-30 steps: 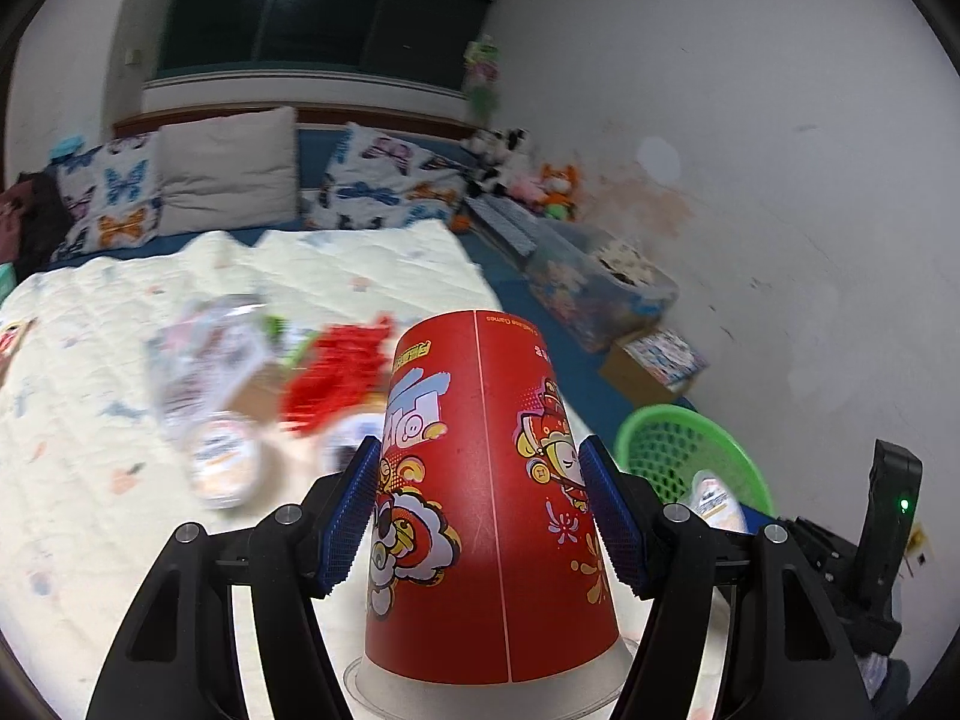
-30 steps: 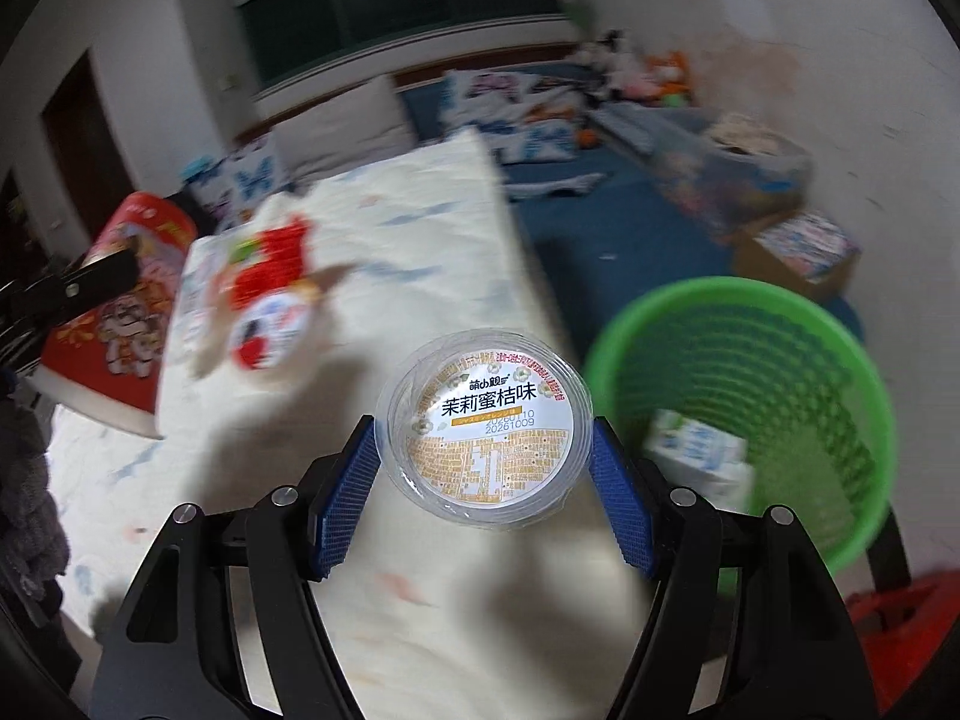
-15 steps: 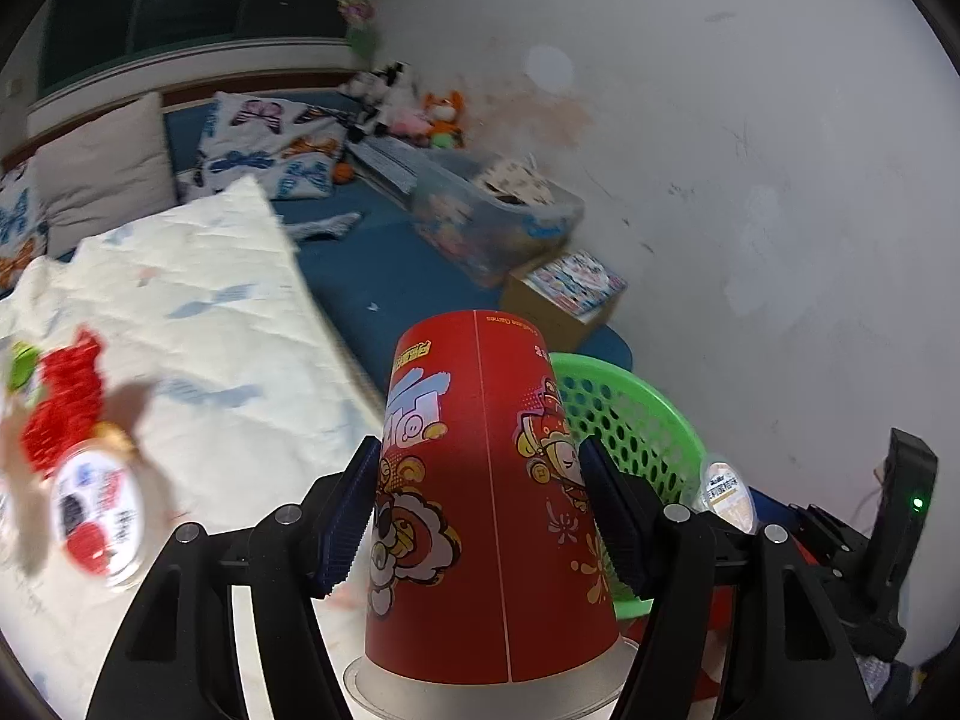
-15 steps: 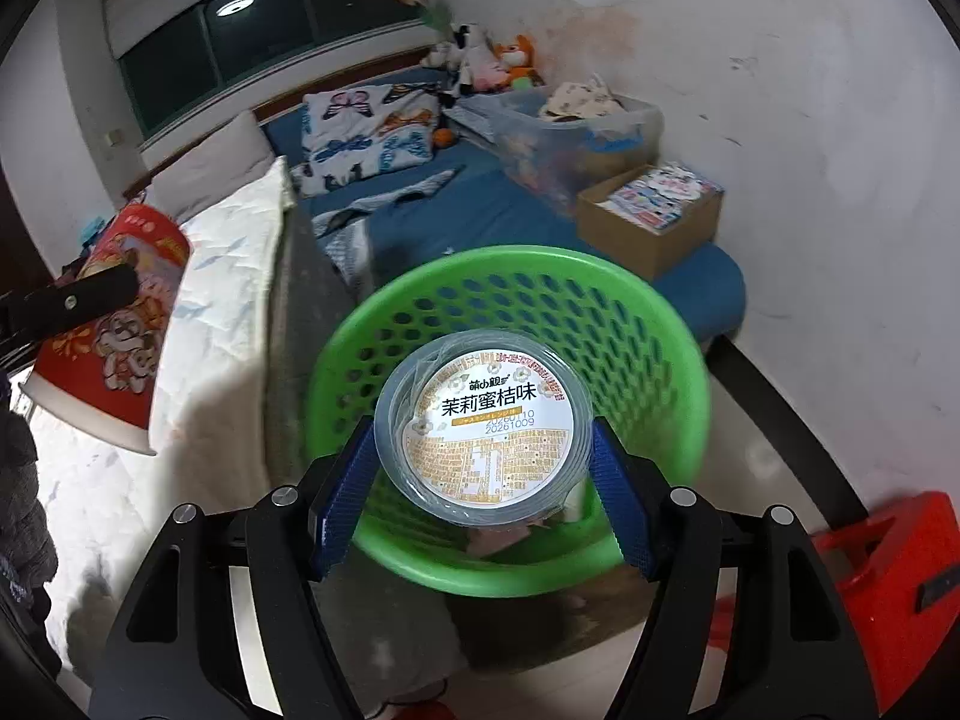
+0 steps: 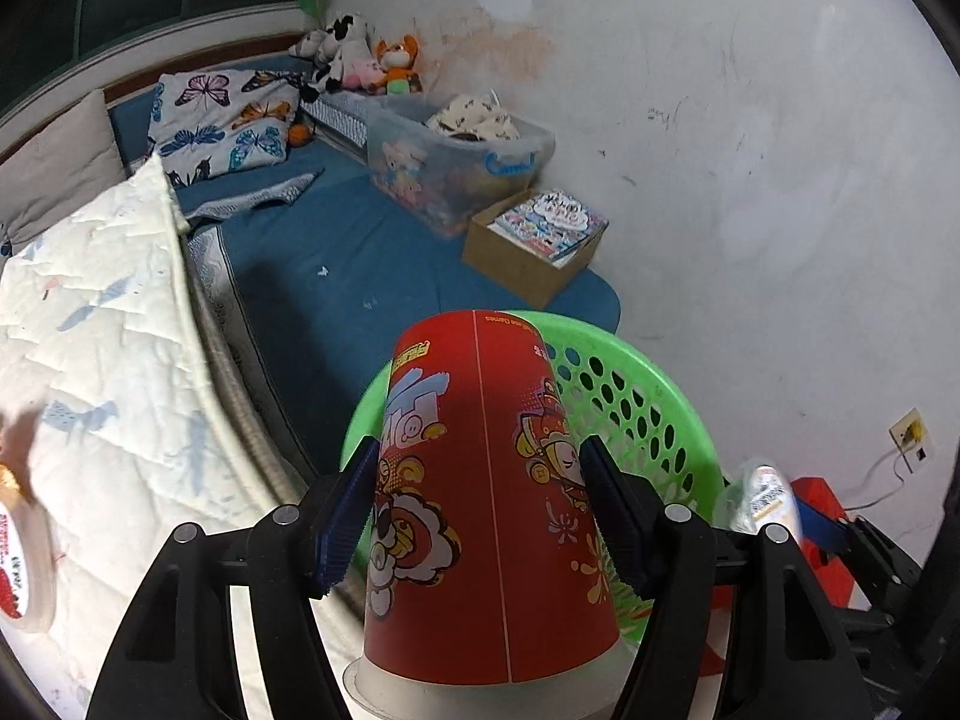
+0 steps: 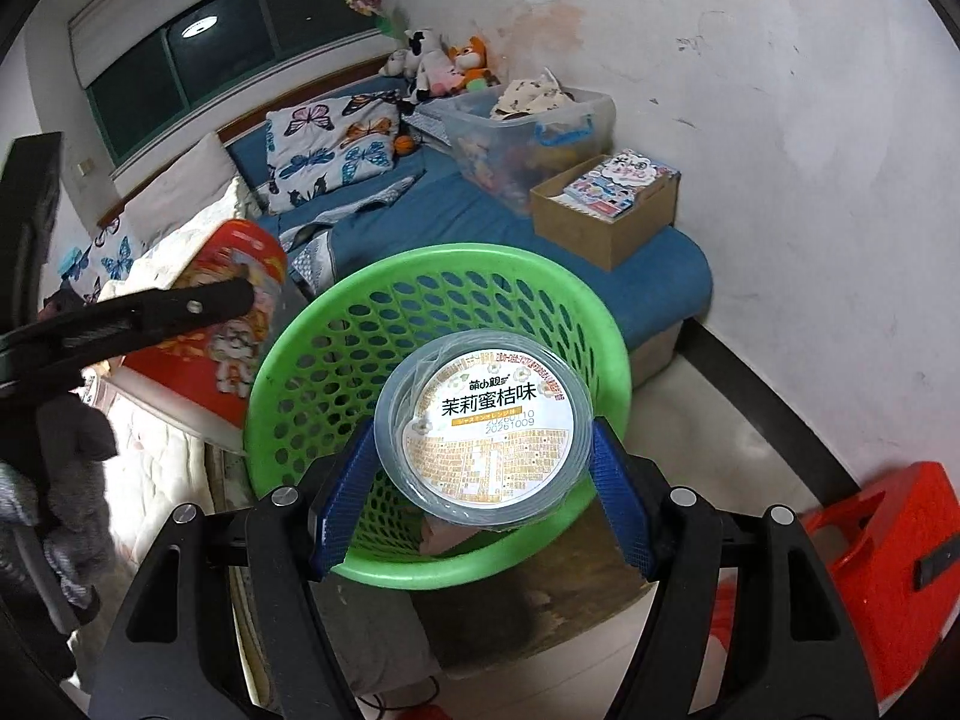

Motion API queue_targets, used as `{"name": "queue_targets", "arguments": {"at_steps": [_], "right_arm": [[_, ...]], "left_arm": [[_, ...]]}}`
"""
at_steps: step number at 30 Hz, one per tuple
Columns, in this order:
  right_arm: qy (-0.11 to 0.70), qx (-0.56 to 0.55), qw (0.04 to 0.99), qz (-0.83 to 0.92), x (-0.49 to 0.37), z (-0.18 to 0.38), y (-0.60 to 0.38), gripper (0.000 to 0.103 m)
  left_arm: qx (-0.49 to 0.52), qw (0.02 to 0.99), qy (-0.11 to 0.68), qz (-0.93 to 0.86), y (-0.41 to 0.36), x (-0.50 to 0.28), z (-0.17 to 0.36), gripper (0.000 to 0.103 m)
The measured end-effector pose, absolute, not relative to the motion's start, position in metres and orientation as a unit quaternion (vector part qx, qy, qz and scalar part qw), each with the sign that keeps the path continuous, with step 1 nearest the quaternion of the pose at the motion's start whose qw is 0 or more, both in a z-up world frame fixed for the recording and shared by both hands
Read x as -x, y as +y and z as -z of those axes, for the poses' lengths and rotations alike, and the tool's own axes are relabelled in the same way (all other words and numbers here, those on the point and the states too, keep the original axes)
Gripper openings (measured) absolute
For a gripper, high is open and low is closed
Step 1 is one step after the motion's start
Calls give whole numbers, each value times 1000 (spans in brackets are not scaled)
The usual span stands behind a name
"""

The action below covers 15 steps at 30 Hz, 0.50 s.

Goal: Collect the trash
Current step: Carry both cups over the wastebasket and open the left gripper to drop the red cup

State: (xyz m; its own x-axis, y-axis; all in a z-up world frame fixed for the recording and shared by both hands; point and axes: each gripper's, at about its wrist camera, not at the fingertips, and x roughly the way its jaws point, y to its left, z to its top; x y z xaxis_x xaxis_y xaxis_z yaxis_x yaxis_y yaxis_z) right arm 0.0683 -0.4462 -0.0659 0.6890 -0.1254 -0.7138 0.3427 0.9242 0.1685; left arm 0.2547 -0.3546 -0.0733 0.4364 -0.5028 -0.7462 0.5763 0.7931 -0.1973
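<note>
left tongs [image 5: 480, 516] clamped on red paper cup [image 5: 486, 498], held beside green basket [image 6: 444, 300] | right tongs [image 6: 480, 492] gripped sealed jelly cup [image 6: 483, 426] above basket mouth, likely placed for dropping

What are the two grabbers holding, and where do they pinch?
The left gripper pinches the red paper cup across its sides. The right gripper squeezes the clear plastic tub across its side wall, above the green basket.
</note>
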Motion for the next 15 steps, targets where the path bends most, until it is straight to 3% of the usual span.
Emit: {"name": "queue_targets", "arguments": {"at_steps": [4, 15], "right_arm": [[376, -147, 905, 132, -69, 67, -447, 69], [381, -150, 903, 129, -70, 72, -445, 69]], "left_arm": [[-43, 843, 433, 317, -363, -260, 80, 75], [-37, 847, 429, 311, -343, -254, 72, 76]]}}
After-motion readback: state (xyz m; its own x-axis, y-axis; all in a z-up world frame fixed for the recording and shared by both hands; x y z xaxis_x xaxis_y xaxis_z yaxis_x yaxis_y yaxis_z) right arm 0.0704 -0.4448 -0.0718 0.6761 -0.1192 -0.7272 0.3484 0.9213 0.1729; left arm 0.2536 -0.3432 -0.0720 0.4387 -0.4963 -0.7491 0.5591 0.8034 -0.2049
